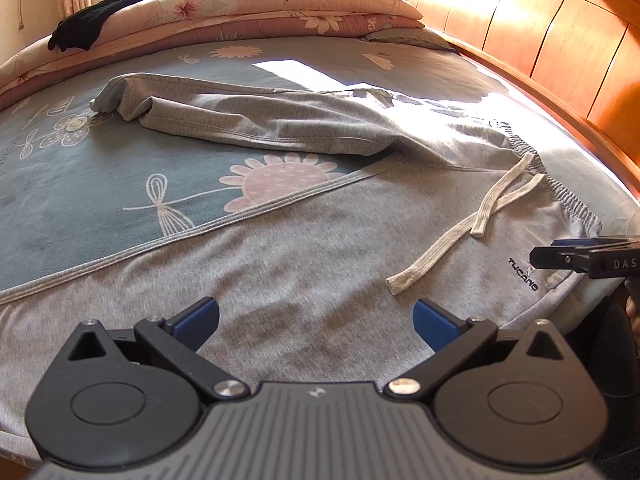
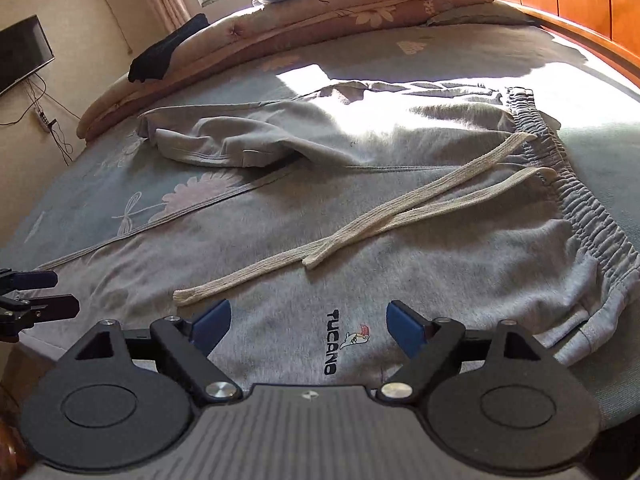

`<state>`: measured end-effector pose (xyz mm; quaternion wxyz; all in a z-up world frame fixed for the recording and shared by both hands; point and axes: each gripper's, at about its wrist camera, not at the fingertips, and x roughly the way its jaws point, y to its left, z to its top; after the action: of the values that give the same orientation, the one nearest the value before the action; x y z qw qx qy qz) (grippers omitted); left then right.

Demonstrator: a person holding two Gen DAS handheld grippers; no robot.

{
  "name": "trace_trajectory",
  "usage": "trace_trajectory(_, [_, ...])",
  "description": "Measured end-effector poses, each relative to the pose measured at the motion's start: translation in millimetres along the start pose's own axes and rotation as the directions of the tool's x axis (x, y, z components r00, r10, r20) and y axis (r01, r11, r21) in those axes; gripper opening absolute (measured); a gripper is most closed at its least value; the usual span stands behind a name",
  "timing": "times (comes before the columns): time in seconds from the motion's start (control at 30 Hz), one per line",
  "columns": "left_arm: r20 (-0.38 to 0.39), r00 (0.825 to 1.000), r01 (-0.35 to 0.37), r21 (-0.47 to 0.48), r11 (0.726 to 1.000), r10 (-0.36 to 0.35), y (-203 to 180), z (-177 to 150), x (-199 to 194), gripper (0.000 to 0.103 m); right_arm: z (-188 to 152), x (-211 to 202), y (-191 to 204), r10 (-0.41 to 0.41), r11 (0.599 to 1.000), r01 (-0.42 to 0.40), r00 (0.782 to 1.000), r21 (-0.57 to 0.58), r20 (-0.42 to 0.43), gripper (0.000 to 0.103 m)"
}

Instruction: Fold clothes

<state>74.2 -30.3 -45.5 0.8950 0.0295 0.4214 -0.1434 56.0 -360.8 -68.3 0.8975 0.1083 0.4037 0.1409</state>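
Grey sweatpants lie spread on the bed, their elastic waistband to the right. A cream drawstring trails across the front. The near leg runs out to the left; the far leg lies bunched and folded over itself. My left gripper hovers open over the near leg with nothing between its blue pads. Above the TUCANO logo near the waistband corner, my right gripper is open and holds nothing. Each gripper shows at the edge of the other's view: the right gripper and the left gripper.
The bed has a blue-grey flowered sheet. Folded quilts and pillows are stacked at the far end, with a black garment draped on them. A wooden headboard runs along the right. A television hangs on the left wall.
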Motion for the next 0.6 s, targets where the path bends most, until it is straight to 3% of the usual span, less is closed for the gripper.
trace_trajectory(0.2, [-0.037,0.999,0.013,-0.05,0.999,-0.015,19,14,53,0.102,35,30,4,0.034,0.995,-0.031,0.999,-0.095,0.031,0.101])
trace_trajectory(0.33, [-0.078,0.996,-0.036,-0.065,0.997,0.031,41,21,82,0.102,74,71,4,0.065,0.983,-0.058,0.997,-0.175,0.034,0.103])
trace_trajectory(0.4, [-0.109,0.992,-0.074,-0.057,0.996,0.067,52,24,95,0.102,91,93,5,0.066,0.973,-0.062,0.998,-0.224,0.011,0.103])
trace_trajectory(0.6, [-0.188,0.981,-0.061,-0.06,0.996,0.049,64,45,108,0.102,120,141,16,0.007,0.951,-0.039,0.995,-0.305,-0.103,0.103])
